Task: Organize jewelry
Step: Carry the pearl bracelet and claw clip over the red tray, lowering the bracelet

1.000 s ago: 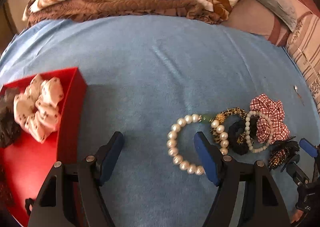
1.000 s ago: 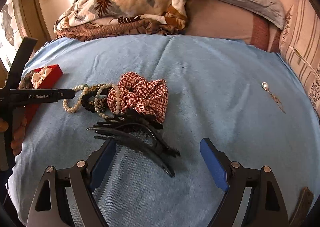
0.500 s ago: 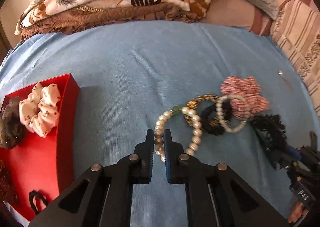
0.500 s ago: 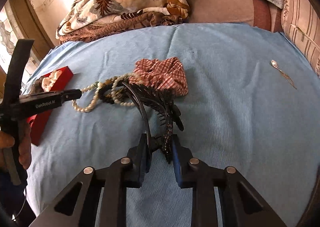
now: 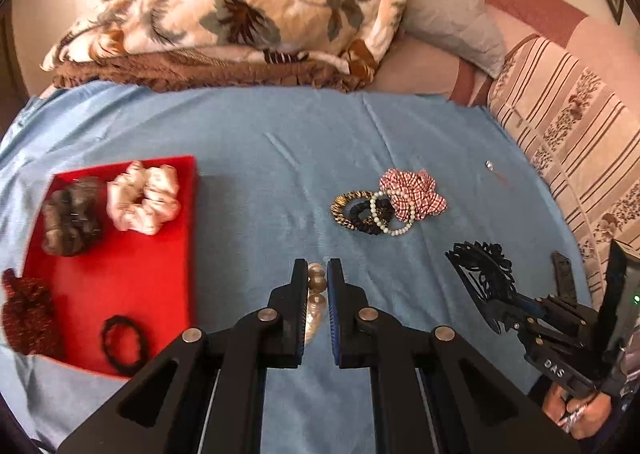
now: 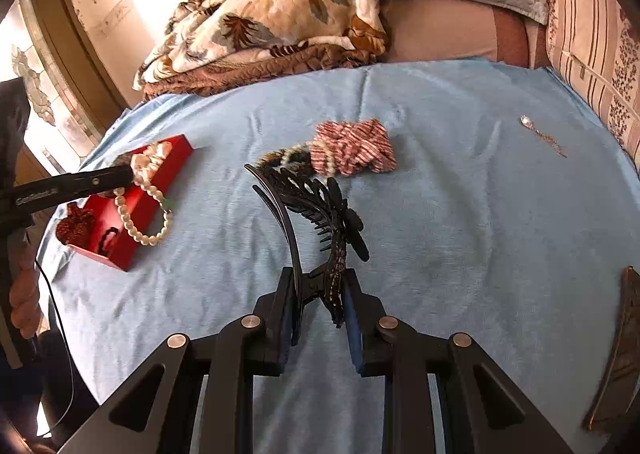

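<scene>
moved since a second ago: pearl bracelet lifted off the bed, both tools closed from wide open.
left tool: clamped on the pearl bracelet, which hangs beside the red tray.
right tool: clamped on the black hair claw, raised over the blue bedsheet.
in tray, judged done: white scrunchie, brown scrunchie, dark red scrunchie, black hair tie.
left on bed: checked scrunchie, small pearl bracelet, leopard band, black band, a small silver piece well apart.
judgement: roughly halfway.
writing: "das" on the right tool in the left view; lettering on the left tool too blurred to read.
</scene>
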### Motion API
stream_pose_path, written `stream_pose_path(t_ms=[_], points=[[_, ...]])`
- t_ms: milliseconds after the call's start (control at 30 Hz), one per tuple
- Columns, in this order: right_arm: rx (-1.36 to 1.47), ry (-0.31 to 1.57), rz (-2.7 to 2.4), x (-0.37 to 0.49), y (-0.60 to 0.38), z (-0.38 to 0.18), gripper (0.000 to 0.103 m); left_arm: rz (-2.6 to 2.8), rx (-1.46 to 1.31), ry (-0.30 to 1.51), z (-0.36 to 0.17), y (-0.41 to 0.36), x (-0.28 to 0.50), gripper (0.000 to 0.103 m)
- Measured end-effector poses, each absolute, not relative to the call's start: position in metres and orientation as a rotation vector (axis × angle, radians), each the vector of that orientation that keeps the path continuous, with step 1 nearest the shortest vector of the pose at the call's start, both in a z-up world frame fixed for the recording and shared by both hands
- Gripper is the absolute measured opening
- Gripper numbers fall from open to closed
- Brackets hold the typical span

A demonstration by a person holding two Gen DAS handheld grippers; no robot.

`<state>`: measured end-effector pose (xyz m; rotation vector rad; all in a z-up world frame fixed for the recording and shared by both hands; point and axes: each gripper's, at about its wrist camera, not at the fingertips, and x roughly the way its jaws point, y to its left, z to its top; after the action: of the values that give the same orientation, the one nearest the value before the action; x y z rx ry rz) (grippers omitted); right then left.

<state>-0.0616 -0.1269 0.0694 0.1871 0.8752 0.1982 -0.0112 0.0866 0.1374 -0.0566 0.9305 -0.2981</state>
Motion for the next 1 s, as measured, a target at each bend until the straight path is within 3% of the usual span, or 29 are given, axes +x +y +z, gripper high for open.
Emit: stream_pose_path(t_ms=[367,667,1000], points=[[0.151,0.851,0.332,-0.056,-0.052,0.100,0.025,-0.149,-0.068,0.885,0.166,0.188,-0.027,0.009],[0.075,0.871,0.461,-0.025,0.040,0.113,0.025,-0.023,-0.146,0.914,0.140,0.265,-0.005,0.009],[0.050,0.991,0.535,0.043,0.125,0.084,0.025,0.075,-0.248,0.982,0.086,0.321,0.008,0.009]])
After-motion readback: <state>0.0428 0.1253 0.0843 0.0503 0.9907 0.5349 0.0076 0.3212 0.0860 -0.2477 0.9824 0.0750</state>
